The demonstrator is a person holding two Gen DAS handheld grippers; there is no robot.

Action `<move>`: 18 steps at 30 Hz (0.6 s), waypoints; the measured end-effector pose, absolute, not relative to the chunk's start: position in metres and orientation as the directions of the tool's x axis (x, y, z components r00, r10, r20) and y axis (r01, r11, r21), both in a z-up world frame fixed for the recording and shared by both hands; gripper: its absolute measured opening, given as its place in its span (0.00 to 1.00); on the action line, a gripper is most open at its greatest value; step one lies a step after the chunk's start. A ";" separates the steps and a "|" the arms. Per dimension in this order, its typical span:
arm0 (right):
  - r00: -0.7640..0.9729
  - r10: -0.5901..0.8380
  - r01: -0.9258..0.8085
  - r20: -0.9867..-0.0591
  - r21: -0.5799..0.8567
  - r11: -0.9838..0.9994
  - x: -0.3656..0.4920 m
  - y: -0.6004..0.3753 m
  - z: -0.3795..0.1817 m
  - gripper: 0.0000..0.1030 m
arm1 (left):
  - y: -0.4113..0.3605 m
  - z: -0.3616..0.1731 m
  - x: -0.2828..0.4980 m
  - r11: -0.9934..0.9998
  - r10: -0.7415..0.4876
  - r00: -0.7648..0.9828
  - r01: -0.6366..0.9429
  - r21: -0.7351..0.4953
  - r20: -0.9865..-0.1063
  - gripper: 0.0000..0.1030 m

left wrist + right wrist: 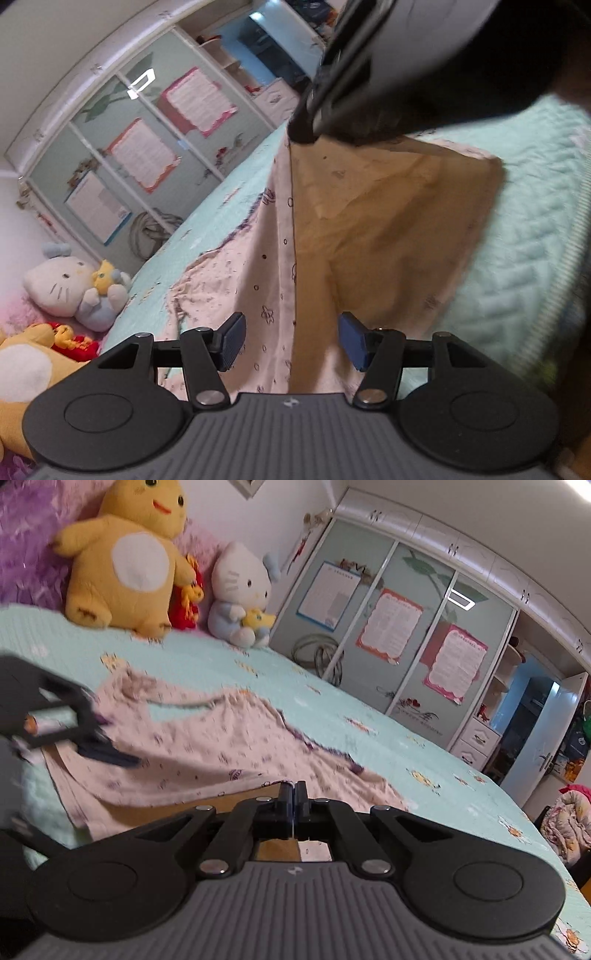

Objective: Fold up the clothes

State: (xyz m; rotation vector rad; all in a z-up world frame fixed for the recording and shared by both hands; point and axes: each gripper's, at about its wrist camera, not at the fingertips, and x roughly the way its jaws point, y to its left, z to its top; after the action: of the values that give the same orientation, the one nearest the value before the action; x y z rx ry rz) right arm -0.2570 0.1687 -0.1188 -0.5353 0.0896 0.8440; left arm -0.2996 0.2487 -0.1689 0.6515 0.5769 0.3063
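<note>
No legible text — posters blurred.

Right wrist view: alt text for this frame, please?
The right tongs, shut, pinch the near edge of a pink printed garment spread on a mint bedspread. The left tongs reach in from the left; plush toys sit behind.

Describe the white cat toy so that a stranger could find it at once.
Start at the bed with its pale green cover. At its head sits a row of soft toys; the white cat toy sits nearest the wardrobe, beside a small red toy. It alone is white, with whiskers and a blue bow.
</note>
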 end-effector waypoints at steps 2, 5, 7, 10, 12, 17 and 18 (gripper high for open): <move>0.662 0.701 -0.737 -0.266 -0.403 0.543 -0.263 0.167 -0.110 0.00 | 0.253 -0.170 -0.291 0.751 0.469 0.796 -0.132 0.647 -0.383 0.59; 0.655 0.715 -0.744 -0.246 -0.378 0.552 -0.270 0.163 -0.098 0.00 | 0.263 -0.174 -0.284 0.726 0.529 0.771 -0.194 0.660 -0.355 0.59; 0.659 0.714 -0.741 -0.236 -0.365 0.563 -0.270 0.158 -0.094 0.00 | 0.272 -0.177 -0.281 0.703 0.573 0.747 -0.235 0.672 -0.338 0.60; 0.664 0.713 -0.739 -0.225 -0.344 0.580 -0.269 0.151 -0.088 0.00 | 0.295 -0.186 -0.290 0.683 0.633 0.688 -0.281 0.675 -0.355 0.61; 0.665 0.710 -0.740 -0.230 -0.329 0.587 -0.267 0.148 -0.088 0.00 | 0.316 -0.189 -0.302 0.679 0.668 0.642 -0.320 0.661 -0.375 0.61; 0.646 0.714 -0.761 -0.271 -0.307 0.572 -0.267 0.150 -0.099 0.00 | 0.363 -0.179 -0.331 0.684 0.718 0.559 -0.456 0.569 -0.415 0.13; 0.639 0.716 -0.767 -0.281 -0.307 0.564 -0.269 0.151 -0.103 0.00 | 0.368 -0.175 -0.336 0.695 0.711 0.563 -0.474 0.541 -0.421 0.13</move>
State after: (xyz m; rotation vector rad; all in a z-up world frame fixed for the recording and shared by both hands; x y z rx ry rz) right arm -0.2685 0.1515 -0.1026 -0.4236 0.1296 0.8749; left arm -0.3358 0.3677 -0.1754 0.3913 0.6658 0.7190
